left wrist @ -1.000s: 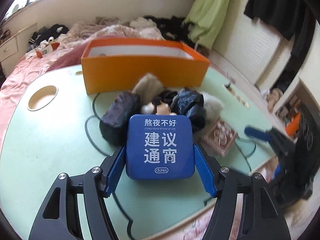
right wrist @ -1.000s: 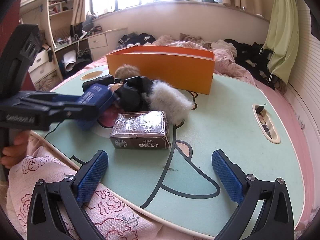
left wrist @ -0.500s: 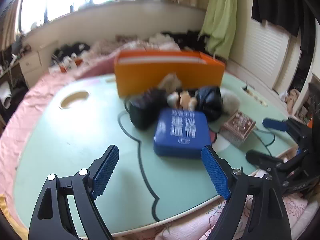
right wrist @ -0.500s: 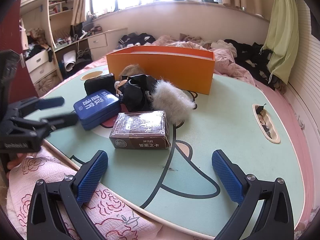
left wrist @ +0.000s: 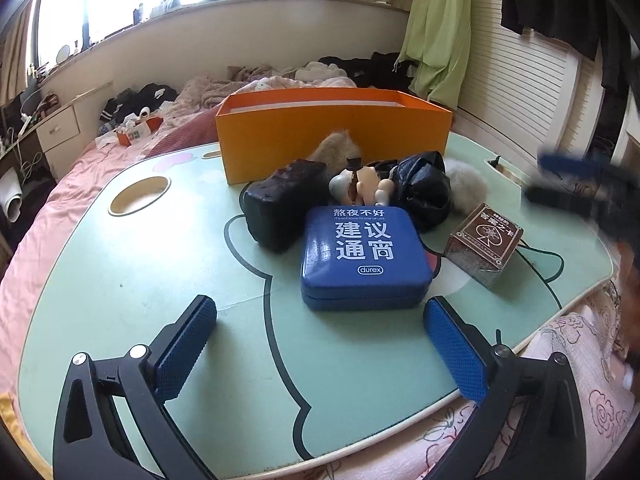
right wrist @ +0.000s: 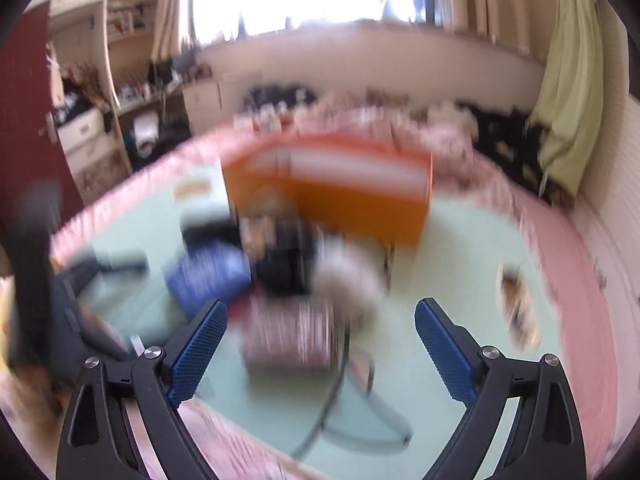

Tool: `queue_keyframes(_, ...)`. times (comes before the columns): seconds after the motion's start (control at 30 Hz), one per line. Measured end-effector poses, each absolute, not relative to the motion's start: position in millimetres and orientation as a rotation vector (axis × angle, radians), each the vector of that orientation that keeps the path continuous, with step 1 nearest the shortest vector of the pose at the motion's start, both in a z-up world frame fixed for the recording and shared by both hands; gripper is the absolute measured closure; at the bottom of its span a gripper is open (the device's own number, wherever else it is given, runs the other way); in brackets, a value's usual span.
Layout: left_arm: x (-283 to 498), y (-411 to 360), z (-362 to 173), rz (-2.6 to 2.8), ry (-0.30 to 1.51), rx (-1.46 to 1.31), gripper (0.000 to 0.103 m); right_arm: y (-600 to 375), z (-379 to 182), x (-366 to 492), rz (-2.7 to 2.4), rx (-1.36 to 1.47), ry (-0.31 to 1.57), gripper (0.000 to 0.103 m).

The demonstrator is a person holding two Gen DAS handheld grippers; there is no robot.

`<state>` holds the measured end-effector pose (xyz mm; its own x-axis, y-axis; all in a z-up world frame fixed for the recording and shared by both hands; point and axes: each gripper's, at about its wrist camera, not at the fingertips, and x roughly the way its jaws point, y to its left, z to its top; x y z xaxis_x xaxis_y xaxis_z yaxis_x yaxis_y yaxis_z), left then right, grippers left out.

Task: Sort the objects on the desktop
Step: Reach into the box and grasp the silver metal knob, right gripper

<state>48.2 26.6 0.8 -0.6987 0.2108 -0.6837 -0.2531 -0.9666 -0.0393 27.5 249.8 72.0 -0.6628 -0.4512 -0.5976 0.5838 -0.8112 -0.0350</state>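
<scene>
A blue tin [left wrist: 366, 256] with white lettering lies flat on the green table [left wrist: 120, 288]. My left gripper [left wrist: 320, 344] is open and empty, just in front of the tin. Behind the tin are a black pouch [left wrist: 280, 208], a small doll [left wrist: 360, 184], a black bag [left wrist: 424, 188], fur balls [left wrist: 468, 192] and an orange box [left wrist: 332, 128]. A brown card box [left wrist: 484, 244] stands to the right. My right gripper [right wrist: 320, 344] is open and empty; its view is blurred, with the card box [right wrist: 288, 336] ahead between its fingers.
A round cup hole [left wrist: 138, 200] sits at the table's left. The right gripper shows blurred at the right edge of the left wrist view [left wrist: 580, 188]. A pink bed with clothes surrounds the table. The table's front edge is near me.
My left gripper let go of the blue tin, which now lies on the table, and drew back. My right gripper has moved forward and up fast toward the card box.
</scene>
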Motion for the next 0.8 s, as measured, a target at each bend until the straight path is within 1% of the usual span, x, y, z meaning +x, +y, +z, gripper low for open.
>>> queue_keyframes(0.07, 48, 27, 1, 2.684, 0.084, -1.066, 0.0, 234, 103, 7, -2.396, 0.759, 0.273, 0.007)
queue_keyframes(0.13, 48, 27, 1, 2.685, 0.084, -1.064, 0.0, 210, 122, -29, -2.326, 0.835, 0.211, 0.008)
queue_keyframes(0.17, 48, 27, 1, 2.685, 0.085, -1.065, 0.0, 198, 125, -47, -2.284, 0.892, 0.172, 0.015)
queue_keyframes(0.2, 48, 27, 0, 2.685, 0.085, -1.063, 0.0, 182, 125, -70, -2.233, 0.97, 0.129, 0.029)
queue_keyframes(0.23, 48, 27, 0, 2.685, 0.085, -1.063, 0.0, 166, 122, -94, -2.185, 1.066, 0.093, 0.035)
queue_keyframes(0.3, 49, 27, 1, 2.686, 0.084, -1.058, 0.0, 131, 105, -137, -2.129, 1.246, 0.078, 0.057)
queue_keyframes(0.37, 50, 27, 0, 2.687, 0.083, -1.049, 0.0, 101, 90, -164, -2.132, 1.344, 0.158, 0.065)
queue_keyframes(0.43, 50, 26, 1, 2.687, 0.081, -1.042, 0.0, 72, 74, -187, -2.131, 1.399, 0.288, 0.065)
queue_keyframes(0.53, 50, 25, 0, 2.685, 0.078, -1.034, 0.0, 49, 53, -205, -2.138, 1.427, 0.425, 0.065)
queue_keyframes(0.6, 50, 26, 0, 2.683, 0.076, -1.03, 0.0, 41, 44, -214, -2.13, 1.448, 0.477, 0.065)
queue_keyframes(0.8, 51, 26, 0, 2.684, 0.073, -1.023, 0.0, 20, 31, -224, -2.066, 1.445, 0.515, 0.064)
